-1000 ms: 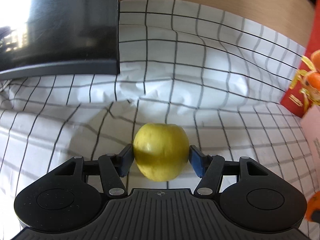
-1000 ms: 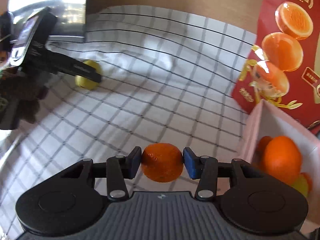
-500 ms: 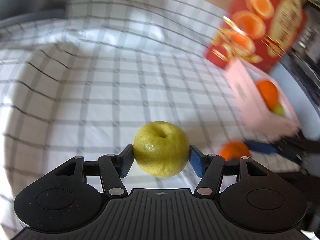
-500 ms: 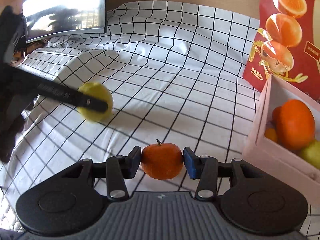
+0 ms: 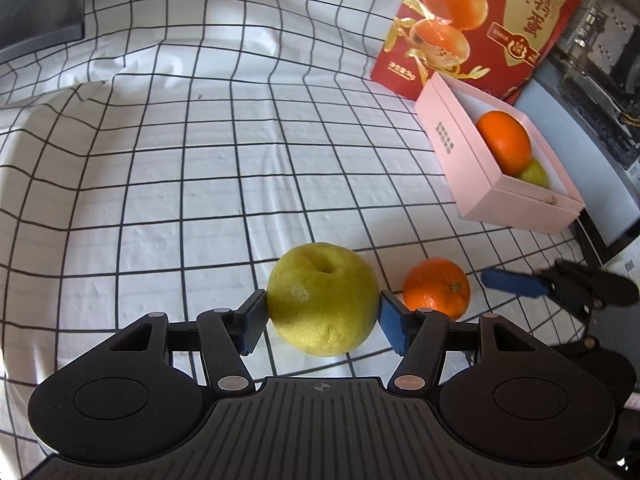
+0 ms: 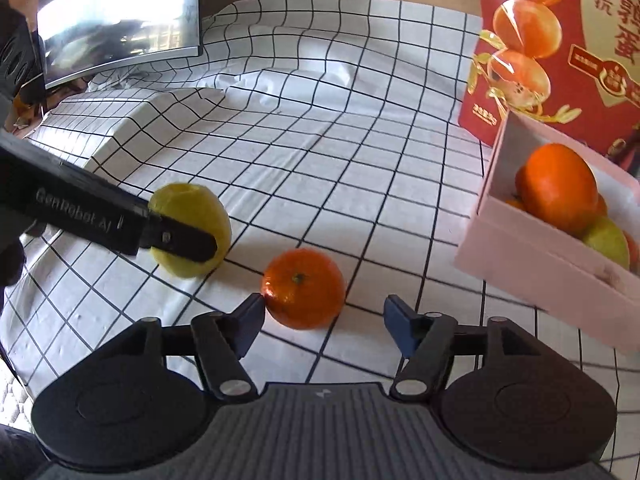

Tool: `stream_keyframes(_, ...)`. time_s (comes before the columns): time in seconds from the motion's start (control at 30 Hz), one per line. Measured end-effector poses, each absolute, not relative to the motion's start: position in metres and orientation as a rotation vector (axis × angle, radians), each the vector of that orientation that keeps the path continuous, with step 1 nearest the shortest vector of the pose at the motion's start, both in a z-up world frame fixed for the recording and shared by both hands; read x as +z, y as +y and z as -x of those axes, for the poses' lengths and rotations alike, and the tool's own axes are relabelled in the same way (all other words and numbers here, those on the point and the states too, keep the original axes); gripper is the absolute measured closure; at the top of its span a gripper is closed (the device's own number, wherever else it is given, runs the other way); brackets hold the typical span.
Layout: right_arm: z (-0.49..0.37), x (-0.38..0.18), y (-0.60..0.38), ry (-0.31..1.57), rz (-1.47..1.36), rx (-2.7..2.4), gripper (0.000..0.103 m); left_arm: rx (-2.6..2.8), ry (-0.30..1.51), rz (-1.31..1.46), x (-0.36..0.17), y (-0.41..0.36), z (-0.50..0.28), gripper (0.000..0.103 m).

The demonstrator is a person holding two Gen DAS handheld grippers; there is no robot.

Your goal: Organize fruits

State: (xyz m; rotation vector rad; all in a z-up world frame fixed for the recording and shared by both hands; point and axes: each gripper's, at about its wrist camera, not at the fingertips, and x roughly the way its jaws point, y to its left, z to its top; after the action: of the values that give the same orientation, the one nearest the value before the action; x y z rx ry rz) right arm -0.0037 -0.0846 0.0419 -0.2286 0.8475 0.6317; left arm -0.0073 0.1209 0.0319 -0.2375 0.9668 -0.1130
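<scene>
In the left wrist view my left gripper (image 5: 322, 316) is shut on a yellow-green apple (image 5: 322, 304), held just above the checked cloth. A mandarin (image 5: 436, 288) lies on the cloth right beside it. In the right wrist view my right gripper (image 6: 324, 320) has its jaws opening. The mandarin (image 6: 304, 288) sits between them on the cloth, close to the left pad and clear of the right one. The apple (image 6: 192, 236) shows to the left, in the left gripper's black finger (image 6: 180, 236). A pink box (image 6: 540, 264) at the right holds an orange (image 6: 560, 188) and other fruit.
A red bag printed with oranges (image 5: 480, 20) stands behind the pink box (image 5: 452, 148). A dark monitor (image 6: 120, 20) stands at the back left. The cloth (image 5: 200, 160) rises over a bump at the left. Dark equipment sits past the box at the right edge.
The right jaws have spread and let go of the mandarin, which now rests on the cloth. The left gripper, still holding the apple, has swung right to beside the mandarin.
</scene>
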Motion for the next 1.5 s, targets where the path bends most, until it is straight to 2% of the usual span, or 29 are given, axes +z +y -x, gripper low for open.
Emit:
stream_keyframes(0.47, 0.01, 0.04, -0.1, 0.838, 0.235, 0.557, 0.035, -0.064, 0.952, 0.299, 0.027, 0.127, -0.008, 0.038)
stream_keyframes(1.2, 0.011, 0.042, -0.094, 0.825, 0.25, 0.592, 0.034, -0.089, 0.893, 0.176, 0.037, 0.102, -0.047, 0.041)
stream_keyframes(1.5, 0.007, 0.05, -0.08, 0.77, 0.275, 0.623, 0.034, -0.095, 0.907, 0.354, 0.031, 0.127, -0.065, 0.039)
